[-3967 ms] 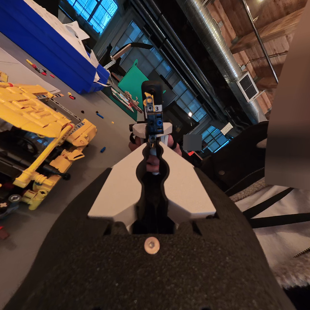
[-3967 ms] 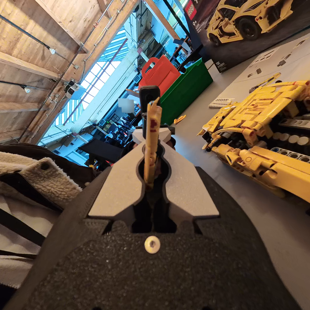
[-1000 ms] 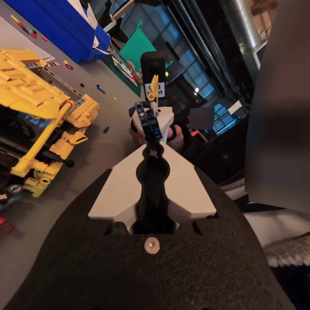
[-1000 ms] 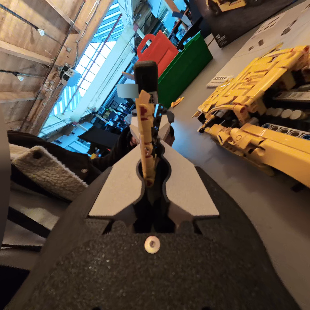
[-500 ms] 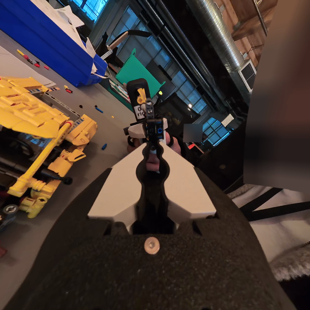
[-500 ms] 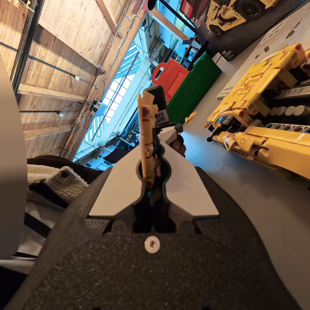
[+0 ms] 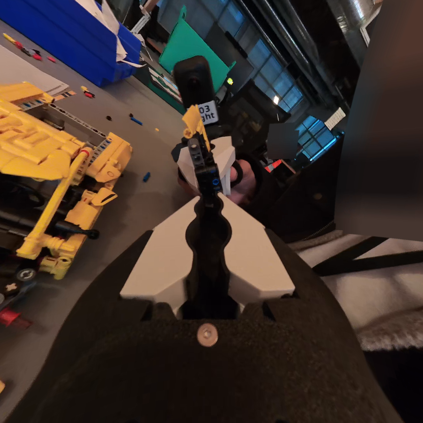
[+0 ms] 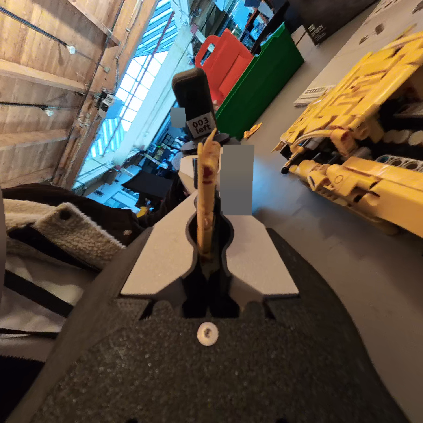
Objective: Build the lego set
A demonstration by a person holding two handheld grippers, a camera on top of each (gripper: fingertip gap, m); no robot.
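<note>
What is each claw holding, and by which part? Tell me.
Left claw: black beam piece, by its near end. Right claw: yellow panel piece, around its lower half.

yellow car model (image 7: pixel 52 160) | on table, part-built (dark frame exposed) | yellow-black sub-assembly (image 7: pixel 201 158) | held aloft

Two grippers: the left gripper (image 7: pixel 207 201) and the right gripper (image 8: pixel 207 201), each with two white fingers. One black beam (image 7: pixel 203 169) with blue pins sits in the left one, one yellow strip (image 8: pixel 206 194) with red marks in the right. One yellow car (image 7: pixel 52 174) lies part-built on one grey table (image 7: pixel 142 206). Bins: one blue bin (image 7: pixel 68 41), one green bin (image 8: pixel 256 91), one red bin (image 8: pixel 224 61). One dark box (image 8: pixel 332 20) stands at the table's far end. Loose bits on the table are too small and blurred to count surely; at least two blue pins (image 7: pixel 146 176) and several red bits (image 7: pixel 36 56) show. One hand (image 7: pixel 242 180) is visible behind the far gripper
</note>
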